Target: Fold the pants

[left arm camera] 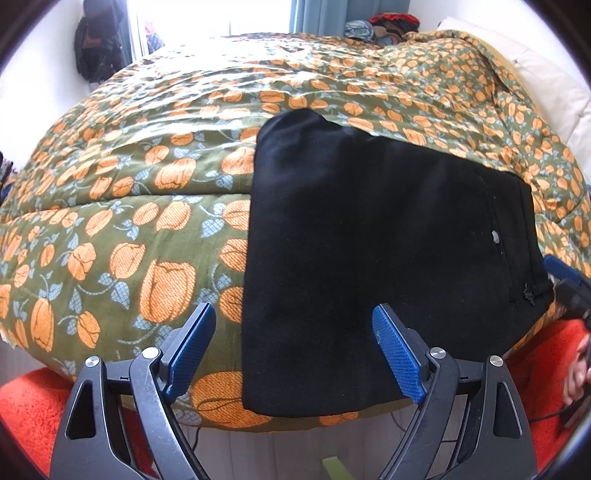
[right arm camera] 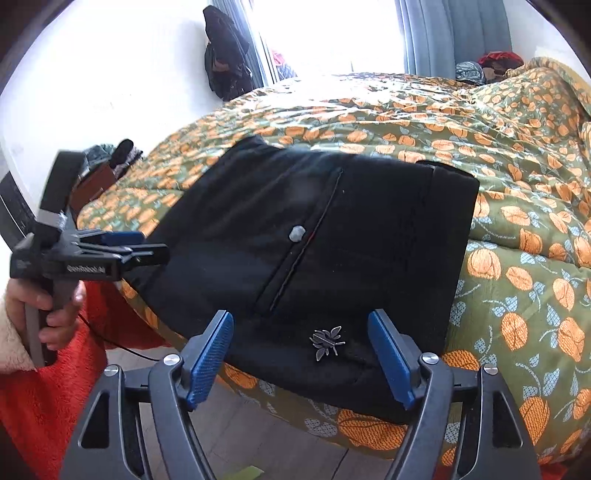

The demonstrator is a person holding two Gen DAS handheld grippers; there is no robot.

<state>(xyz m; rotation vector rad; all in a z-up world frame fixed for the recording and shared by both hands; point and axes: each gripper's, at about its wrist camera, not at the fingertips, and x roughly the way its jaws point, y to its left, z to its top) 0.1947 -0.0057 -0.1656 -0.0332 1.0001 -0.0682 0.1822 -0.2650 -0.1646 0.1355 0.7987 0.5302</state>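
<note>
Two grippers held spread and empty, left gripper [left arm camera: 293,349] and right gripper [right arm camera: 301,354], black pants [left arm camera: 369,258] laid folded flat on the flowered bedspread [left arm camera: 147,184] at the bed's near edge, metal bee pin [right arm camera: 327,341] seen on the cloth.

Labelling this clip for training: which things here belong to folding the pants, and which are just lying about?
Job:
black pants
left claw, open
right claw, open

Lying about:
flowered bedspread
orange rug
dark clothes hanging by the window
clothes heap
</note>
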